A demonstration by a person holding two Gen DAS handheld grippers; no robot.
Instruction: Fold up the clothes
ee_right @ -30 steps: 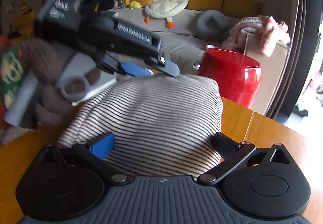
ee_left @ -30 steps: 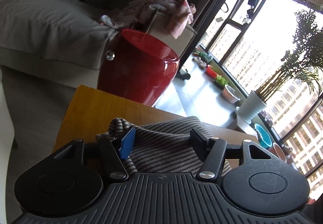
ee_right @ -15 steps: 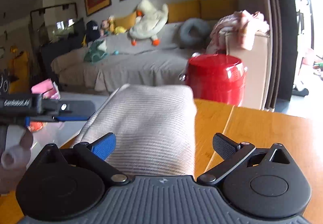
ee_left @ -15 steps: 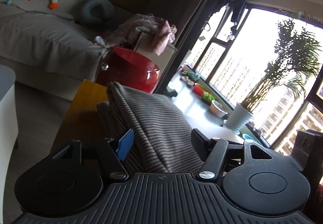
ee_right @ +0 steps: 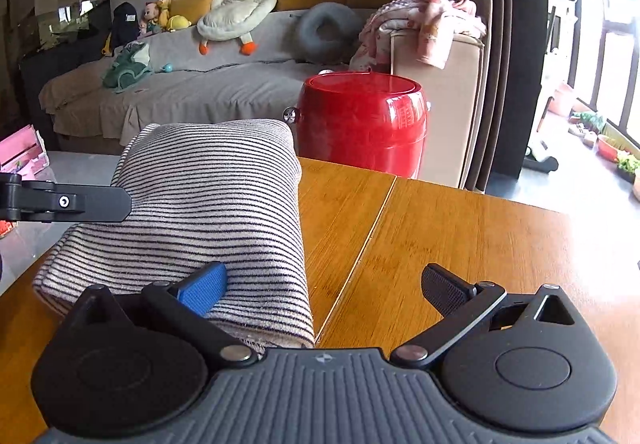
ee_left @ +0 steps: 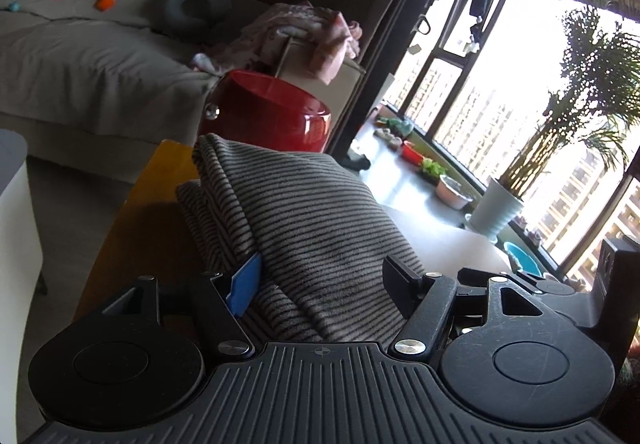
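Both hand-held grippers, left (ee_left: 324, 276) just opening and right (ee_right: 320, 286) spread wide, tilt down over the folded striped garment (ee_right: 208, 212), seemingly unclamped.

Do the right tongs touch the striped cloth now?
Cannot tell. In the right wrist view the open right tongs have the blue pad over the cloth, contact unclear.

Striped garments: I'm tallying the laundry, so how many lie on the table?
1: the folded striped garment on the table, at its left side in the right wrist view. Anything hidden beneath it or behind the gripper bodies cannot be ruled out.
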